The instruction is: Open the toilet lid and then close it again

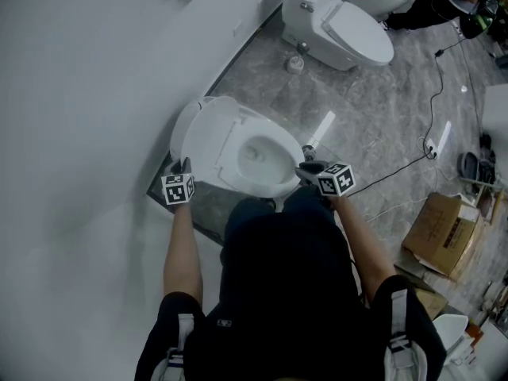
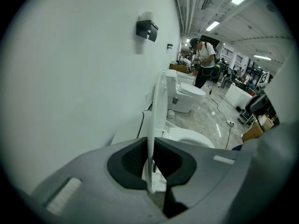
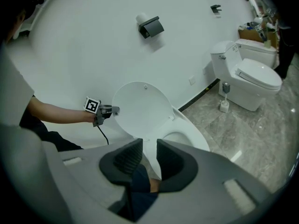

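White toilet lid point(image 2: 158, 107) upright, pinched in left tongs point(image 2: 150, 147), right tongs point(image 3: 149, 147) slightly apart, empty, angled down.

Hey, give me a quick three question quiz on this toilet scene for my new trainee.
1. True or false: the left tool is clamped on the edge of the raised lid.
2. The right tool's jaws are: A shut on the lid, B apart and empty, C shut together.
3. Fill in: the far toilet's own lid is ____.
Key: 1 true; 2 B; 3 closed.
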The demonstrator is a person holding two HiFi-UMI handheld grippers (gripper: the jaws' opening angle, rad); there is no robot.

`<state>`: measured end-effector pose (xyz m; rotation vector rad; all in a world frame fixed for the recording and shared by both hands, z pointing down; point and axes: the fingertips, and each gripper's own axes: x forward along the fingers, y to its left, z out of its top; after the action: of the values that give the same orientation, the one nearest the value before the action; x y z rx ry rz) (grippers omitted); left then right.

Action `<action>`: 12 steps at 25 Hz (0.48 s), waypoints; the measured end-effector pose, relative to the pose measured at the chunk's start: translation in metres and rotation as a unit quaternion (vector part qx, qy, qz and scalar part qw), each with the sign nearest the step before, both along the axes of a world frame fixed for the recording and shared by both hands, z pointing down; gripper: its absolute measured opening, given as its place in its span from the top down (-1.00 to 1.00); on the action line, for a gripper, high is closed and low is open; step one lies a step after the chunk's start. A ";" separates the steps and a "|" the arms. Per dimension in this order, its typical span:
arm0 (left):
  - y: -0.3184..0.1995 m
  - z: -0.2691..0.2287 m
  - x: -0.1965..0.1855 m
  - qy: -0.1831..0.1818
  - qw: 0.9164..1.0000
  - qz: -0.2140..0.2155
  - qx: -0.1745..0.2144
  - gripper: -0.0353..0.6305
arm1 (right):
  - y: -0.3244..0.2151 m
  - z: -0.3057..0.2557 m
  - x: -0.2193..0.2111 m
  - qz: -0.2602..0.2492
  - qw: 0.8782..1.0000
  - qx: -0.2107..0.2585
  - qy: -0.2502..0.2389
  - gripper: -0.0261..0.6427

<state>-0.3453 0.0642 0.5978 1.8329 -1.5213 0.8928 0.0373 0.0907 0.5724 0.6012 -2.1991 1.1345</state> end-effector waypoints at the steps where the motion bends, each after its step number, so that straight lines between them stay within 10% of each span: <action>1: 0.001 -0.001 0.002 0.000 1.000 0.001 0.000 0.78 | 0.002 0.000 0.001 0.002 1.000 0.000 0.000 0.62; 12: 0.015 -0.009 0.032 0.001 1.000 0.027 0.001 0.78 | 0.025 0.002 0.005 0.017 1.000 -0.008 -0.009 0.62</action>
<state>-0.3132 0.0795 0.5889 1.8832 -1.4779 0.9143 0.0423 0.1155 0.5747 0.6247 -2.2002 1.1782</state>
